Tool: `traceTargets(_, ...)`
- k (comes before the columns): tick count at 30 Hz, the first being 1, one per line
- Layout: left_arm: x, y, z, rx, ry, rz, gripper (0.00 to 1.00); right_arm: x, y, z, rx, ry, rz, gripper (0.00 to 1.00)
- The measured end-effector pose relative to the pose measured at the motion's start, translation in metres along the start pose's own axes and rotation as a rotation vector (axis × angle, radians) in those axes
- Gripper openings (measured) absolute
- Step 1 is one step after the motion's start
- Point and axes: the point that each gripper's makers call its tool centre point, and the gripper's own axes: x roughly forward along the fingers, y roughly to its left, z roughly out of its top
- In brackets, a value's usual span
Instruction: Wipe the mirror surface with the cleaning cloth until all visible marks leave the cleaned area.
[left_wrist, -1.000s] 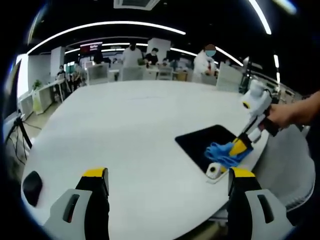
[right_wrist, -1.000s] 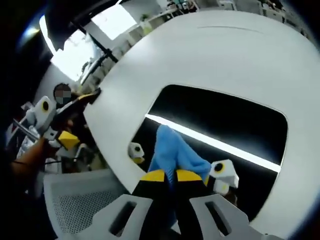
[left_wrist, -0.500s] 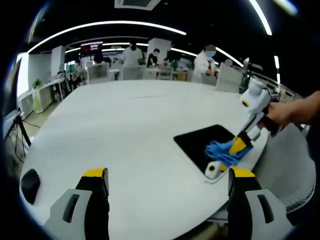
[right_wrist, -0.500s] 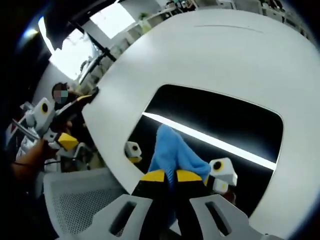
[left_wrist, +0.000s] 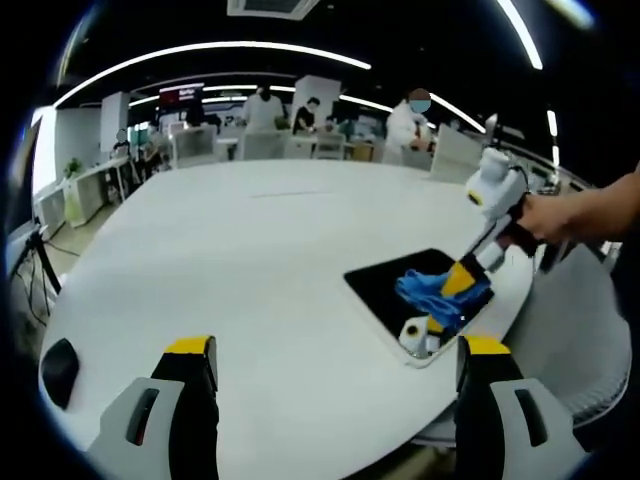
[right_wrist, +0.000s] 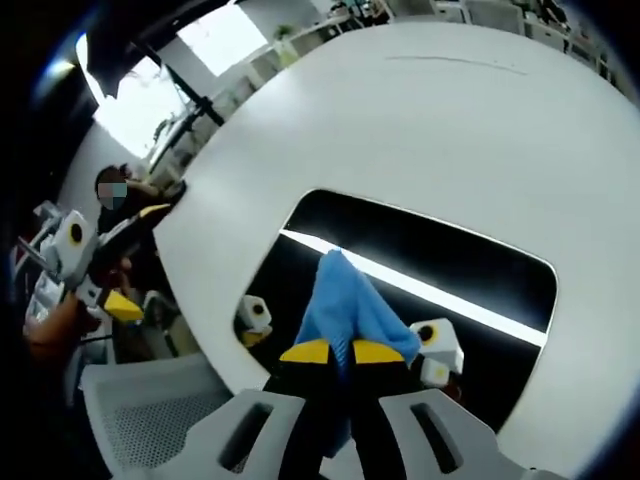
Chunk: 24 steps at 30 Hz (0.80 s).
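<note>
Sliding farther onto the mirror (right_wrist: 430, 260) than a second ago, the right gripper (right_wrist: 335, 352) stays clenched on the blue cloth (right_wrist: 345, 305). Keep the cloth flat against the mirror, overlapping strokes toward its far edge. Beside the mirror, the left gripper (left_wrist: 335, 352) waits, released.

Bare table (left_wrist: 250, 260) beside mirror (left_wrist: 385, 285)
</note>
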Motion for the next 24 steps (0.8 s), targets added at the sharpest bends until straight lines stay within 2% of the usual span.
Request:
traceTargets(8,-0.004,0.0,-0.005,-0.006,0.004,0.005,1.0,0.007,-0.011,0.024,-0.052,-0.005,-0.032,0.01)
traceTargets(11,-0.005,0.0,-0.006,-0.005,0.004,0.008,1.0,0.009,-0.013,0.029,-0.093,0.005,-0.046,0.01)
traceTargets(16,-0.004,-0.005,-0.01,0.005,0.017,-0.005,1.0,0.014,-0.021,0.045,-0.214,0.028,-0.121,0.01)
traceTargets(24,-0.006,-0.006,-0.009,0.008,0.013,-0.006,1.0,0.023,-0.024,0.068,-0.214,0.048,-0.145,0.01)
